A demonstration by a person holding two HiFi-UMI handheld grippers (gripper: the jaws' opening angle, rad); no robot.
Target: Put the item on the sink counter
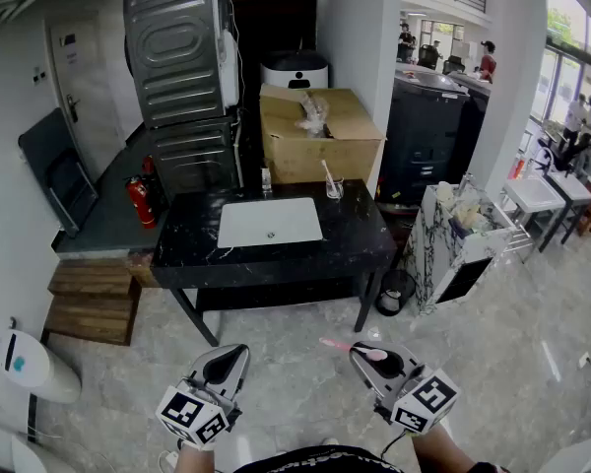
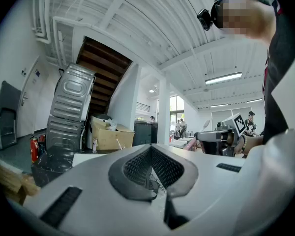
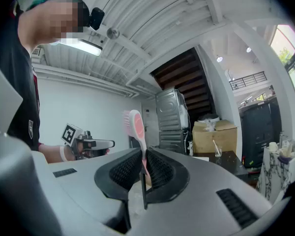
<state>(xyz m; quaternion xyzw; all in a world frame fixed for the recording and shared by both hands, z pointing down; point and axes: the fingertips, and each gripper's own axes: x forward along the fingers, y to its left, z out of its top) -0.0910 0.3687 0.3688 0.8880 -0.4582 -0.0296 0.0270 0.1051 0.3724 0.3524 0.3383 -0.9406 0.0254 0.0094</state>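
Note:
The black marble sink counter [image 1: 364, 235] with a white basin [image 1: 270, 222] stands ahead of me across the floor. My right gripper [image 1: 374, 355] is low at the right, shut on a pink-and-white brush [image 1: 347, 346] that sticks out leftward between its jaws. In the right gripper view the brush [image 3: 136, 127] rises from the closed pads of my right gripper [image 3: 142, 163]. My left gripper [image 1: 227, 358] is held low at the left with its jaws together and nothing in them; the left gripper view shows the pads of my left gripper [image 2: 155, 173] meeting.
A glass with a toothbrush [image 1: 333, 187] and a small bottle [image 1: 266, 178] stand at the counter's back edge. Behind are a cardboard box [image 1: 320, 131] and stacked washing machines [image 1: 182, 77]. A marble cabinet [image 1: 458, 244] and a black bin [image 1: 394, 292] stand right; wooden steps [image 1: 94, 304] lie left.

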